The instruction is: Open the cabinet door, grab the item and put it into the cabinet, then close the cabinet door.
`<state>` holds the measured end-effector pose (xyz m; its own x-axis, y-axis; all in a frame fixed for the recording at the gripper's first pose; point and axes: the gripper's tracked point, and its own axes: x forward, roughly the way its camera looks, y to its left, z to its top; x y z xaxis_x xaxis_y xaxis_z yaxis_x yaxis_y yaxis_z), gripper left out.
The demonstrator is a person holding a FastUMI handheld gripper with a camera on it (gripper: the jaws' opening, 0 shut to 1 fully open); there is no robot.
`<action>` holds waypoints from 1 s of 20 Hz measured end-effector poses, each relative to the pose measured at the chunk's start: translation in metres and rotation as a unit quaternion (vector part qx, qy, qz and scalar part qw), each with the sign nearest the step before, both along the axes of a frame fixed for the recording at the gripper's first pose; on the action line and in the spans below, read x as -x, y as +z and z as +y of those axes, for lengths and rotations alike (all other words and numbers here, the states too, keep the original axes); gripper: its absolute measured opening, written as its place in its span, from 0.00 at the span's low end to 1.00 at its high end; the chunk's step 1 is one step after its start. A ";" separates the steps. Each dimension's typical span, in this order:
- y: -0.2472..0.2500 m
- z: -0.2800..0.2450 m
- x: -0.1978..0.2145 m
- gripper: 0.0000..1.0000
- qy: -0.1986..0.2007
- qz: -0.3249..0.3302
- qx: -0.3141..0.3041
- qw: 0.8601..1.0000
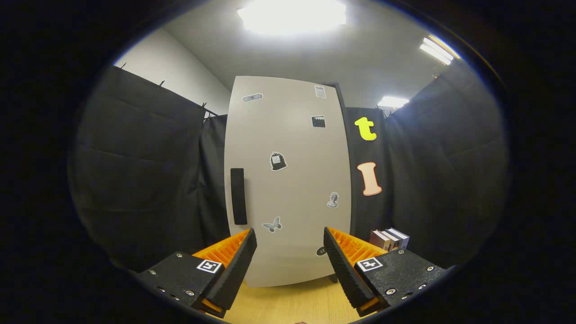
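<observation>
gripper [290,252] spread wide, fingers apart with nothing between them, hovering over the wooden tabletop [288,303]. straight ahead beyond the fingers stands the pale cabinet [288,180], door closed, dark handle [238,196] on its left side, small stickers [278,161] scattered across it. books [389,239] sit just right of the cabinet, partly hidden behind the right finger; their titles can't be made out

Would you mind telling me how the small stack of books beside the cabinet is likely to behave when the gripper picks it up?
The books look like several separate volumes, so they may slide apart unless squeezed together. They seem rigid and probably fairly heavy for their size. The gripper is open, with the closed cabinet door just beyond its fingers; the books lie beyond the right finger.
</observation>
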<state>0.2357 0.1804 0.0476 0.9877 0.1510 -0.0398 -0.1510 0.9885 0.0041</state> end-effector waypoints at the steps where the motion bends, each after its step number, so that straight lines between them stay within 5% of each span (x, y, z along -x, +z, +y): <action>1: -0.003 -0.005 0.006 0.93 -0.005 0.000 0.002 1.000; 20: -0.028 -0.027 0.021 0.93 -0.031 0.000 -0.002 1.000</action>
